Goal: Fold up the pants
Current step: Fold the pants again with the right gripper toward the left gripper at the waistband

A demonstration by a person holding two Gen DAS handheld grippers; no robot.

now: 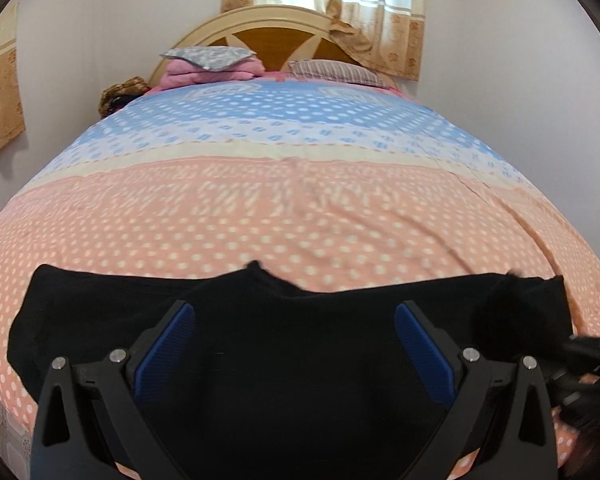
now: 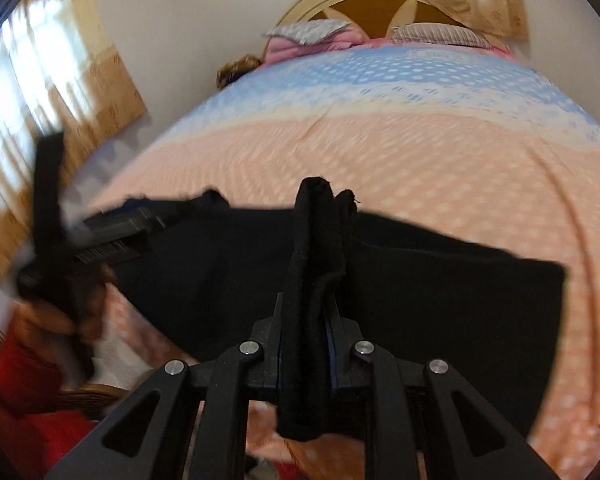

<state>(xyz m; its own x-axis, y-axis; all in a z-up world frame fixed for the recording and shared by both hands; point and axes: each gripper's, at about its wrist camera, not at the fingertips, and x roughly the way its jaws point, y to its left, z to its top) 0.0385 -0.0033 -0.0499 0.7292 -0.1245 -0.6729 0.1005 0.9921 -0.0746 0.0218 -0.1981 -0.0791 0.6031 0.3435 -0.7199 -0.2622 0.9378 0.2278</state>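
Black pants lie spread across the near edge of the bed. My left gripper hovers over their middle, open, its blue pads wide apart with nothing pinched. In the right wrist view my right gripper is shut on a bunched fold of the pants, and the cloth sticks up past the fingertips. The picture is smeared by motion. The right gripper shows as a dark blur at the pants' right end. The left gripper appears at the left, held by a hand.
The bed has a dotted pink and blue bedspread. Folded pink bedding and a striped pillow lie by the headboard. Curtains hang behind it. A red sleeve is at the lower left.
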